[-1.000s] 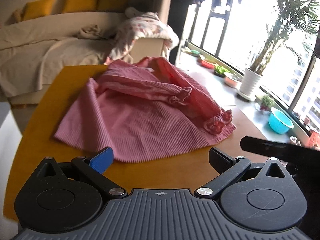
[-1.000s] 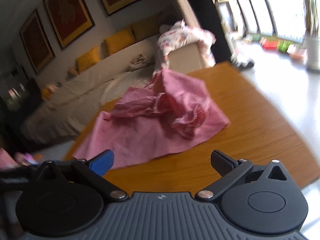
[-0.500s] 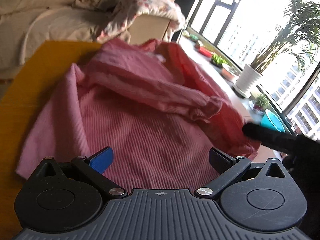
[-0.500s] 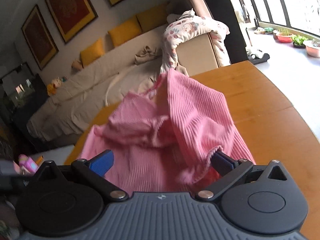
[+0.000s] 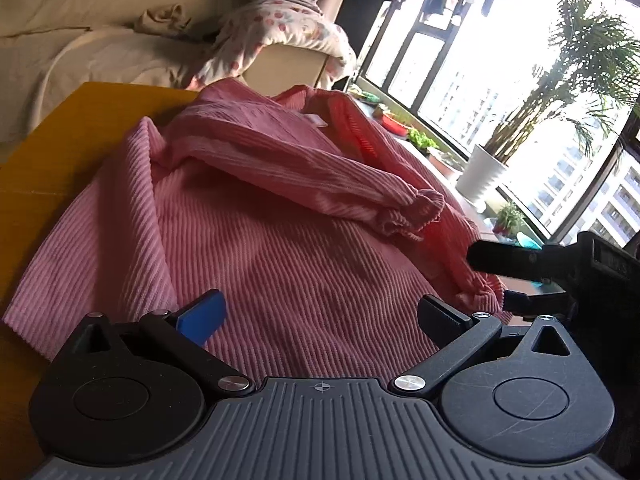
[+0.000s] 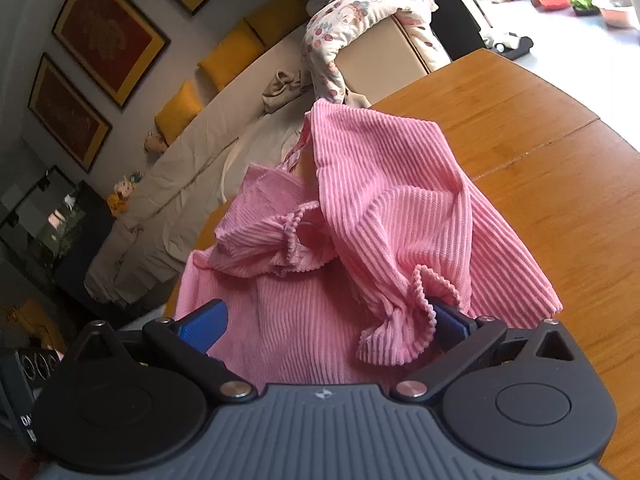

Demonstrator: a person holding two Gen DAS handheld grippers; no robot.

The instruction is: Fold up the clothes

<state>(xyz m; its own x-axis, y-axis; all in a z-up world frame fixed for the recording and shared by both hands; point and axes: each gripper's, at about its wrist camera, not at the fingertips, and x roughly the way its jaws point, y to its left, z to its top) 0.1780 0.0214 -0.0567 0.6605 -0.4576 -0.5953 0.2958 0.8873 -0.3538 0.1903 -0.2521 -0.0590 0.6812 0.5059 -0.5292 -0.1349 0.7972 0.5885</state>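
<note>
A pink ribbed garment (image 5: 280,248) lies spread on the wooden table (image 5: 60,152), with one sleeve folded across its body and ending in a ruffled cuff (image 5: 408,216). My left gripper (image 5: 322,316) hovers open just over the near hem, with nothing between its fingers. At the garment's right edge, my right gripper (image 5: 490,278) reaches in from the side. In the right wrist view the garment (image 6: 380,200) is bunched, and the second ruffled cuff (image 6: 404,320) lies between the fingers of my open right gripper (image 6: 326,322), against the right pad (image 6: 448,320).
Bare table (image 6: 540,160) stretches to the right of the garment up to its curved edge. Behind the table stand a beige-covered sofa (image 5: 80,52) and a floral blanket (image 5: 288,28) over its arm. A potted palm (image 5: 480,172) stands by the window.
Both grippers have moved forward and down onto the garment. The right gripper has come up to the loose sleeve, so its ruffled cuff now sits between the open fingers.
</note>
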